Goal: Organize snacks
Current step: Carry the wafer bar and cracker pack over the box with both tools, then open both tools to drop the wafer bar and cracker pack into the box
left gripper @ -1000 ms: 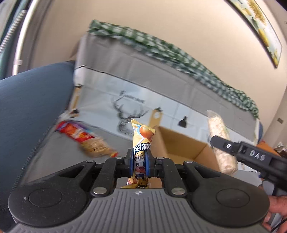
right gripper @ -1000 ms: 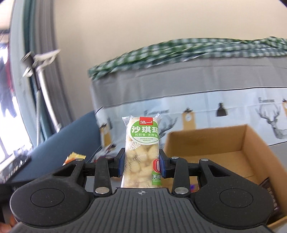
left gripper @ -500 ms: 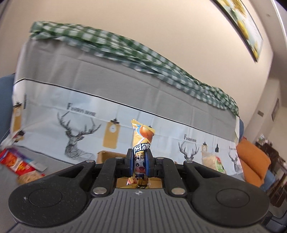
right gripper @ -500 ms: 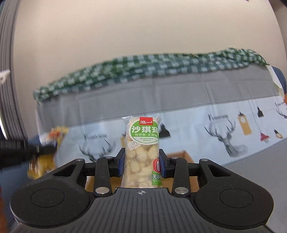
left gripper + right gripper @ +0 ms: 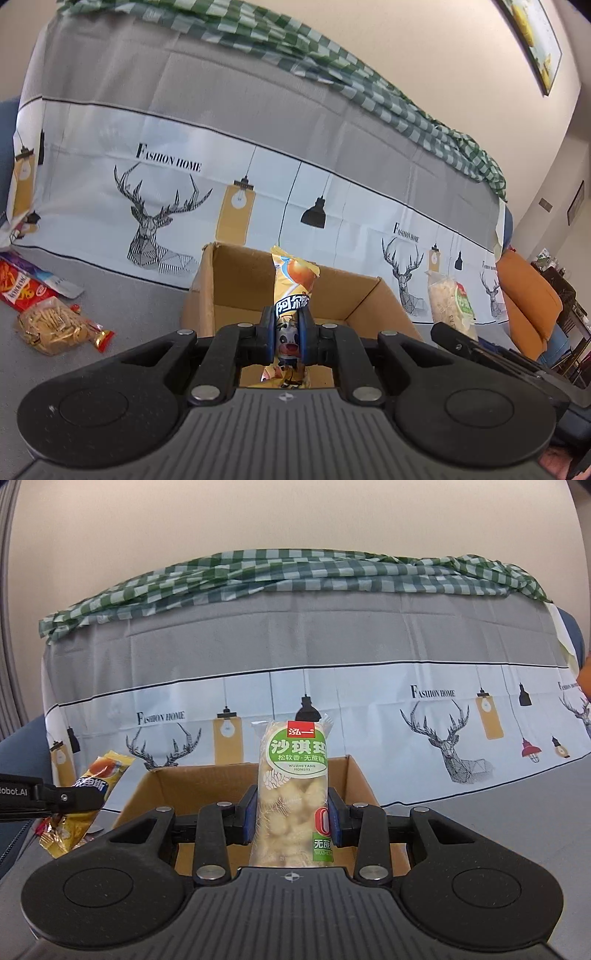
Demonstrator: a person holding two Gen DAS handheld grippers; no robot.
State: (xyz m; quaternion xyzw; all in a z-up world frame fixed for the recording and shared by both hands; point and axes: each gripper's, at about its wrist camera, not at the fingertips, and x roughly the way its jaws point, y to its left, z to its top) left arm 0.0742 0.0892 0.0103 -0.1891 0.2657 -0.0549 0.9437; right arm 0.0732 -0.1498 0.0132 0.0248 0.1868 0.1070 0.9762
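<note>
My left gripper (image 5: 287,330) is shut on a slim yellow snack packet (image 5: 293,282) that stands upright between the pads. Right behind it lies an open cardboard box (image 5: 229,280) on the grey seat. My right gripper (image 5: 291,814) is shut on a clear bag of pale puffed snack with a green label (image 5: 293,794), also upright, in front of the same cardboard box (image 5: 162,794). The yellow packet (image 5: 92,786) and the left gripper show at the left of the right wrist view. The green-label bag (image 5: 450,306) shows at the right of the left wrist view.
A red snack bag (image 5: 20,288) and a clear bag of yellow sticks (image 5: 51,325) lie on the grey seat left of the box. A deer-print cover (image 5: 166,206) drapes the sofa back, with a green checked cloth (image 5: 295,572) on top. An orange cushion (image 5: 528,295) is at far right.
Both grippers have swung across the sofa and now face the box head-on, closer to it. Each still holds its snack the same way.
</note>
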